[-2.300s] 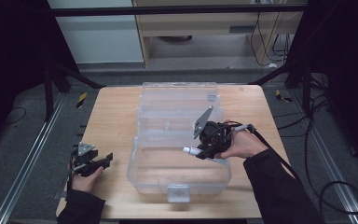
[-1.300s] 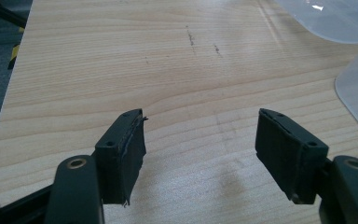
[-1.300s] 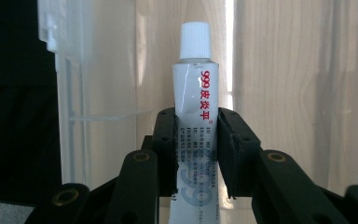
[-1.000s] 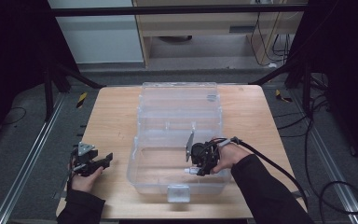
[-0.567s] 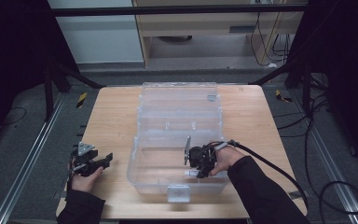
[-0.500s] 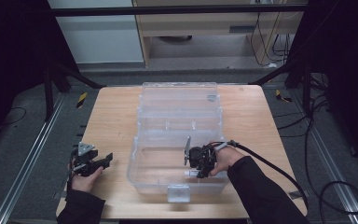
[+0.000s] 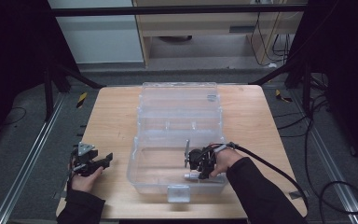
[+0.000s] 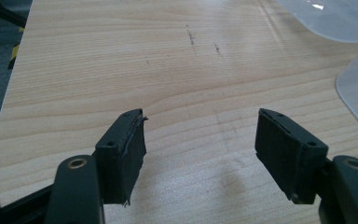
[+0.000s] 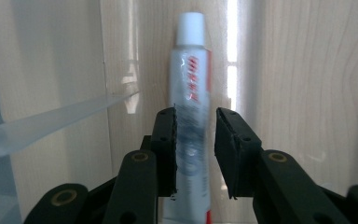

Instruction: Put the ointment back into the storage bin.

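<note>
A white toothpaste tube (image 9: pixel 191 79) with red print and a white cap lies between the jaws of my right gripper (image 9: pixel 195 112), which is shut on it. In the high view this gripper (image 7: pixel 196 171) is low inside the front right of a clear plastic box (image 7: pixel 133 161), and the tube (image 7: pixel 189 176) is level near the box floor with its cap pointing left. My left gripper (image 7: pixel 106 160) rests on the wooden table to the left of the box. It (image 8: pixel 200 135) is open with only bare wood between its jaws.
The box's clear lid (image 7: pixel 177 100) lies open flat behind it, and a latch (image 7: pixel 178 192) sits on its front wall. A clear divider wall (image 9: pixel 51 121) stands just left of the tube. A black cable (image 7: pixel 279 170) trails from the right gripper over the table's right side.
My right gripper has carried the tube from above the box's right rim down and to the left, into the front right part of the box. The left gripper has stayed still.
</note>
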`<state>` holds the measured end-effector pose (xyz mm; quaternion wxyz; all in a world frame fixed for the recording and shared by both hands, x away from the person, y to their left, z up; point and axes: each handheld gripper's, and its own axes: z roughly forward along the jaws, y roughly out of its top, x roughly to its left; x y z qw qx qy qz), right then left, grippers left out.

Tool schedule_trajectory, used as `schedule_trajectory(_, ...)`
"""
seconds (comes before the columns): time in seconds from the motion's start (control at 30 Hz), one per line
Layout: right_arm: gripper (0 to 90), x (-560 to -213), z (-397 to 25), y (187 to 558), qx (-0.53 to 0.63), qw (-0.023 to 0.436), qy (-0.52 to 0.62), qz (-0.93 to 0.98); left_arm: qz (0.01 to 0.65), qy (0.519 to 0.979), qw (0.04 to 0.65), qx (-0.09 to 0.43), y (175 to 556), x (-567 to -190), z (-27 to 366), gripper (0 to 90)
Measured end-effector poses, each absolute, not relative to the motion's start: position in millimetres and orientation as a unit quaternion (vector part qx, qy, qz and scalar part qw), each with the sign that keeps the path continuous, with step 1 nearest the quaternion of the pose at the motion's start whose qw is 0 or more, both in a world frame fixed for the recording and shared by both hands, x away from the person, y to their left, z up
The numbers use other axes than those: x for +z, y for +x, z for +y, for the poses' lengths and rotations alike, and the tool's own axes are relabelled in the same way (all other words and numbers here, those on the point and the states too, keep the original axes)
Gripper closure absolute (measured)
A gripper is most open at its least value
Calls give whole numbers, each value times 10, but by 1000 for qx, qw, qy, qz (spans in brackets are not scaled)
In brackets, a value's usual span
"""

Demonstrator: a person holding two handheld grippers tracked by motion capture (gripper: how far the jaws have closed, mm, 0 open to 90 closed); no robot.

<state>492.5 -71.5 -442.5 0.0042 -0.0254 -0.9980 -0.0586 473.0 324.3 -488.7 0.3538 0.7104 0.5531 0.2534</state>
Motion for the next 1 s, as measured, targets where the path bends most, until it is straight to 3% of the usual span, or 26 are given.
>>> schedule_trajectory(0.5,637,-4047,-897,4885,-142,-32,-60,-988,553,710,354,253,4728,-4886,3244,327)
schedule_trajectory(1.0,433,-3669,-1548,4661,-316,-87,-190,-925,554,710,353,253,4725,-4887,3246,326)
